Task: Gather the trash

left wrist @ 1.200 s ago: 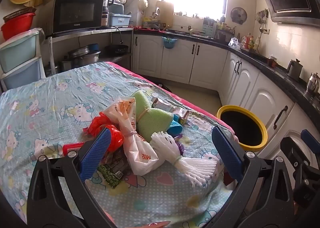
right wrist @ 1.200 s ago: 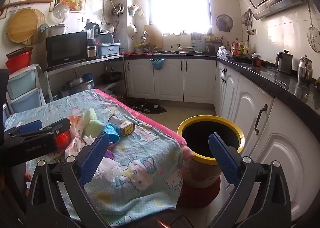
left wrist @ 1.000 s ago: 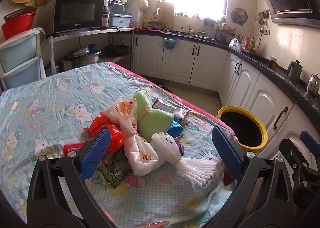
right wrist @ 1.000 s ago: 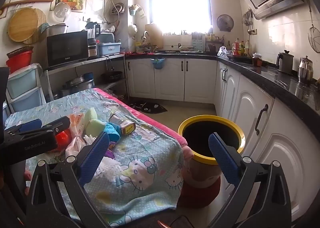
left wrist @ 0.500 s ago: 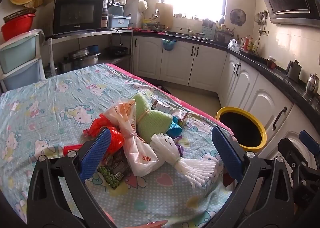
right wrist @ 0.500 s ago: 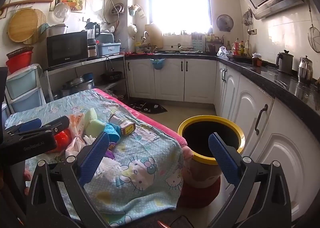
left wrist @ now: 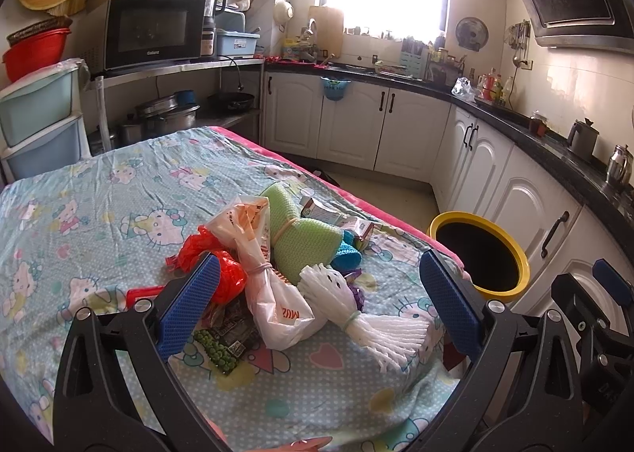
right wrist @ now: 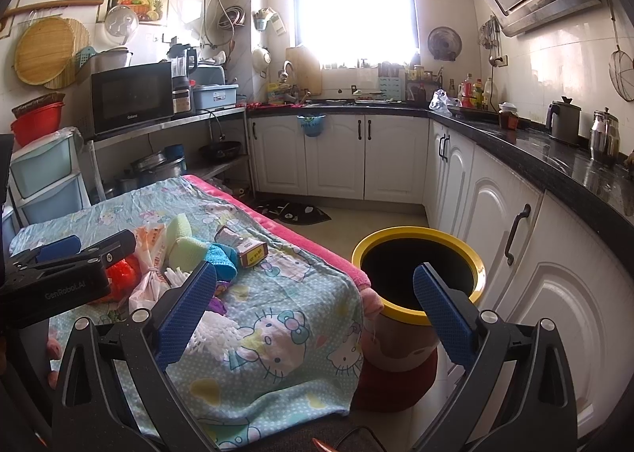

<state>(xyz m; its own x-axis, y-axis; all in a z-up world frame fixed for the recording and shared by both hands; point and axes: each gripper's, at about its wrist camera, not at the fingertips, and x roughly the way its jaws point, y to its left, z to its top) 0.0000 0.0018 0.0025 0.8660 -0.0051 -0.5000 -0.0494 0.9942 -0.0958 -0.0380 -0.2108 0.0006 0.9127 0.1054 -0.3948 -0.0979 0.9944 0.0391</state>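
A heap of trash lies on the cartoon-print tablecloth (left wrist: 99, 190): a tied white plastic bag (left wrist: 273, 293), a red bag (left wrist: 206, 254), a green knitted piece (left wrist: 301, 238), a white fringed bundle (left wrist: 356, 317), a small carton (left wrist: 321, 210) and a dark wrapper (left wrist: 226, 337). My left gripper (left wrist: 317, 305) hovers open just above and in front of the heap, empty. A yellow-rimmed bin (right wrist: 418, 273) stands on the floor right of the table. My right gripper (right wrist: 313, 309) is open and empty over the table corner, facing the bin. The carton (right wrist: 245, 246) shows here too.
White cabinets (right wrist: 337, 155) under a black counter (right wrist: 554, 159) run along the back and right walls, close to the bin. A microwave (left wrist: 146, 32) sits on a metal shelf at the left, beside plastic drawers (left wrist: 35, 119). A dark mat (right wrist: 293, 212) lies on the floor.
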